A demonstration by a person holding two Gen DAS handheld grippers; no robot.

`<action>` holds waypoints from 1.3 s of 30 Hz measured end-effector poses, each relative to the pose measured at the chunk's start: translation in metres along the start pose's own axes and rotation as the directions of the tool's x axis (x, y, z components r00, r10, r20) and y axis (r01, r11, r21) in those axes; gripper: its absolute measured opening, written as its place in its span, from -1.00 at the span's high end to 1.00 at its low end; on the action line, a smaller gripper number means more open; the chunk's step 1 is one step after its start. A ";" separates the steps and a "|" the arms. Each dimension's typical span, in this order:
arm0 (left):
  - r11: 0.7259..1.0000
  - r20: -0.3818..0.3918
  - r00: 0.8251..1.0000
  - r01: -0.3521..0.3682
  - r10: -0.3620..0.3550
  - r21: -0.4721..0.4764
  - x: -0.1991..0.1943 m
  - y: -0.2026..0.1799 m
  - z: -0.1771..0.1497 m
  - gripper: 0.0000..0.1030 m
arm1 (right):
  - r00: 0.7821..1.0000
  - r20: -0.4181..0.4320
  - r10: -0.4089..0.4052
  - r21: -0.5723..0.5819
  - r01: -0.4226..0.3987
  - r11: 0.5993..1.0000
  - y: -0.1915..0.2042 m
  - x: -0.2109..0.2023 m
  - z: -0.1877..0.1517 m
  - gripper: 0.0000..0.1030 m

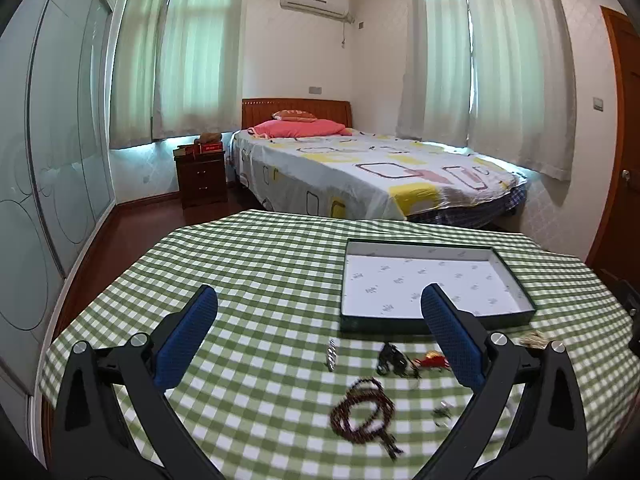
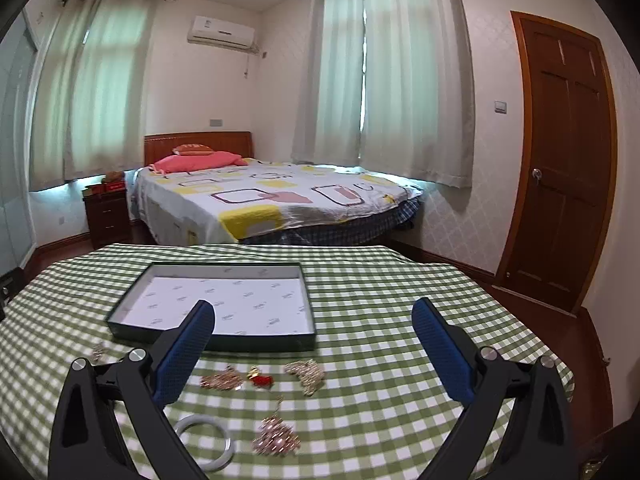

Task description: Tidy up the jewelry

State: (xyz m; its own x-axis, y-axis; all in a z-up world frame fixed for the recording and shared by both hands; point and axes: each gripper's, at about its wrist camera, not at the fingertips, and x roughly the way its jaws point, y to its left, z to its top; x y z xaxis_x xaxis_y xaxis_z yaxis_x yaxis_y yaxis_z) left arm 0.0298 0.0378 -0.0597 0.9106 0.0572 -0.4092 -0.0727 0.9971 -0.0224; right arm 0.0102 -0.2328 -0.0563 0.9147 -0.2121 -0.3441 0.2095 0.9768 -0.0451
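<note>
A shallow dark-rimmed tray [image 1: 516,280] with a white patterned liner lies on the green checked table; it also shows in the right wrist view [image 2: 306,300]. My left gripper [image 1: 318,298] is open and empty, held above a brown bead necklace [image 1: 362,412], a silver clip [image 1: 331,354], a black piece [image 1: 390,358] and a red charm [image 1: 430,361]. My right gripper [image 2: 314,314] is open and empty above a gold pendant [image 2: 276,436], a white bangle [image 2: 208,442], a gold brooch [image 2: 222,380], a red charm [image 2: 262,378] and a gold chain [image 2: 306,372].
The green checked tablecloth [image 1: 260,264] covers the table, whose far edge faces a bed [image 1: 360,172]. A small ring [image 1: 442,416] lies by my left gripper's right finger. A wooden door [image 2: 560,160] stands at the right.
</note>
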 end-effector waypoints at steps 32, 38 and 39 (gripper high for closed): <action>0.991 0.018 0.994 0.101 -0.103 0.087 -0.075 -0.030 0.012 -0.92 | 0.998 0.023 0.054 -0.015 -0.054 0.998 0.009 -0.049 0.014 -0.87; 0.992 0.013 0.993 0.117 -0.118 0.053 -0.076 -0.024 0.014 -0.92 | 0.998 0.015 0.055 -0.026 -0.055 0.998 0.012 -0.048 0.015 -0.87; 0.991 0.014 0.993 0.120 -0.121 0.052 -0.077 -0.023 0.015 -0.92 | 0.998 0.016 0.056 -0.027 -0.056 0.998 0.012 -0.049 0.016 -0.87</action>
State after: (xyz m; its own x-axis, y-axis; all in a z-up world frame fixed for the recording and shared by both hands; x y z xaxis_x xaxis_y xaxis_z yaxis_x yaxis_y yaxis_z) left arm -0.0327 0.0112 -0.0138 0.9183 -0.0629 -0.3908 0.0583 0.9980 -0.0236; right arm -0.0269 -0.2107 -0.0252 0.9304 -0.1573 -0.3309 0.1489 0.9875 -0.0508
